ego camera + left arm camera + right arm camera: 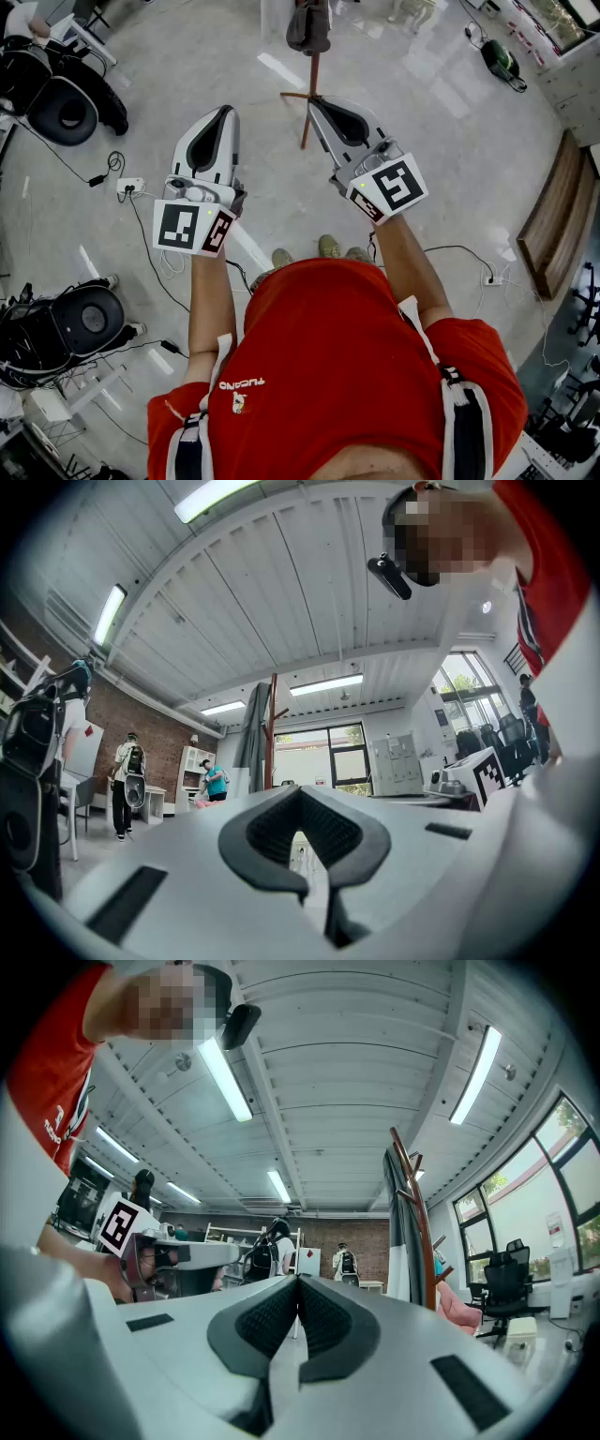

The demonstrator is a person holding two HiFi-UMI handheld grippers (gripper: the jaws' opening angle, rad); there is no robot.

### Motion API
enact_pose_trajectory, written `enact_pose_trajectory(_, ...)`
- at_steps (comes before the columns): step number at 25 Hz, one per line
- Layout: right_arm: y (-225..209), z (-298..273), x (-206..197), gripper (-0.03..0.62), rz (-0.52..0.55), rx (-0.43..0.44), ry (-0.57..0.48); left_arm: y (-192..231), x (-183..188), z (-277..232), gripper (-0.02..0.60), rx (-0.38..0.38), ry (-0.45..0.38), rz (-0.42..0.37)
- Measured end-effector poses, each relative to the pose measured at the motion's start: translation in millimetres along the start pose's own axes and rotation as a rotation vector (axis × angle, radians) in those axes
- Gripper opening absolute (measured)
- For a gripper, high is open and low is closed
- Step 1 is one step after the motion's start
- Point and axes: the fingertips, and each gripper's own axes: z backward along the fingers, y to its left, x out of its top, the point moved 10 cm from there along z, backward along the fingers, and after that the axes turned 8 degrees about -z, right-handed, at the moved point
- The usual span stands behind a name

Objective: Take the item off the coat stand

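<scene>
The dark grey garment (pixel 308 26) hangs lengthwise down the reddish-brown wooden coat stand (pixel 310 98), at twelve o'clock from the person and well ahead of both tools. The right gripper (pixel 315 103) is the nearer; its own view has the cloth at about two o'clock above the fingers. For the left gripper (pixel 225 111) it is at eleven o'clock. Both pairs of fingers are closed tip to tip, holding and touching nothing. They would need to part before any grab.

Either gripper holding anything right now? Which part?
Nothing. Left gripper and right gripper are both shut and empty; the grey garment hangs on the coat stand, untouched.
</scene>
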Motion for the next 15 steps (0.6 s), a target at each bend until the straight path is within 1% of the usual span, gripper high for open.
enact_pose_trajectory(6, 11.2, -0.4, -2.9, 0.025, -0.001, -0.012, -0.002, 3.4, -1.0, 13.5, 0.009, 0.009, -0.005, 0.002)
enact_pose_trajectory(15, 35.4, -19.4, -13.5, 0.026, 0.024, -0.093, 0.004, 28.4, -10.5, 35.4, 0.009, -0.006, 0.0, 0.009)
